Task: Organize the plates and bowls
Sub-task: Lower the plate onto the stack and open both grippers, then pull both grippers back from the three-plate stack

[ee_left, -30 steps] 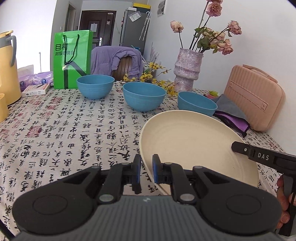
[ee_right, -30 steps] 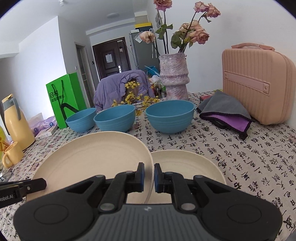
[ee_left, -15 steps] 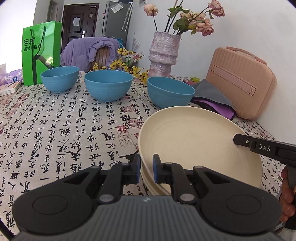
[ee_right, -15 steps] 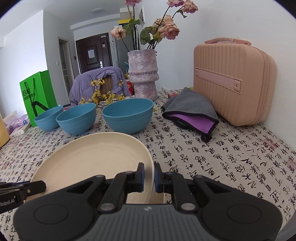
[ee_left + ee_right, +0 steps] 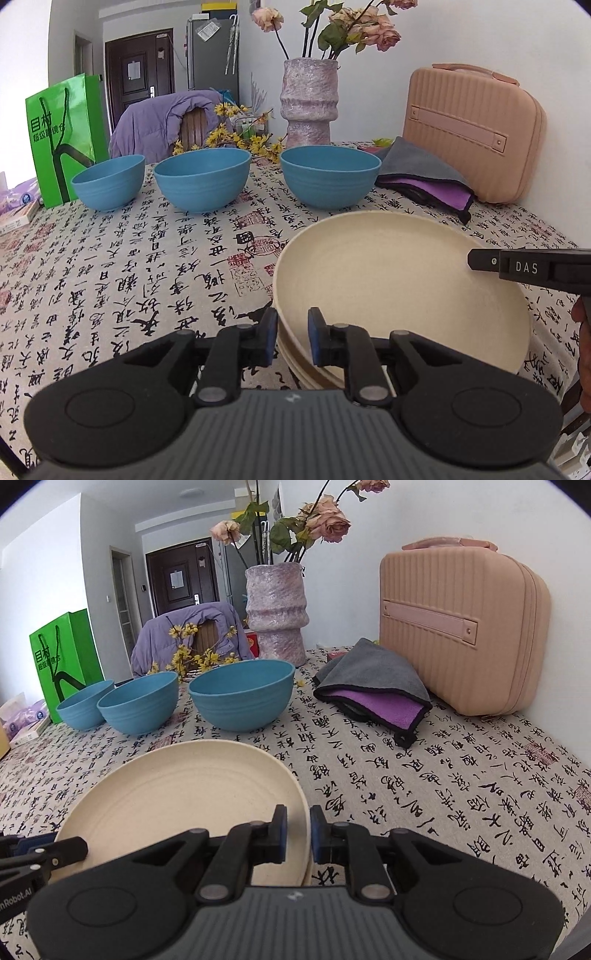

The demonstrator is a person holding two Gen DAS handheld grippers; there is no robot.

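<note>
A cream plate [image 5: 399,280] lies on top of a stack of cream plates on the patterned tablecloth. My left gripper [image 5: 291,336] straddles the top plate's left rim, jaws slightly parted around it. My right gripper [image 5: 298,829] straddles the same plate's [image 5: 192,794] right rim, jaws also slightly parted. Three blue bowls stand in a row behind: left [image 5: 109,181], middle [image 5: 202,179] and right [image 5: 330,175]. They also show in the right wrist view [image 5: 242,698].
A pink case [image 5: 476,133] stands at the back right with a folded grey and purple cloth [image 5: 424,175] before it. A purple vase of roses [image 5: 309,99] and a green bag [image 5: 61,133] stand behind the bowls. The table's right edge is near the plates.
The top plate has come down from a tilted, lifted pose onto the stack and now lies flat. Both grippers lowered with it and their jaws have opened slightly.
</note>
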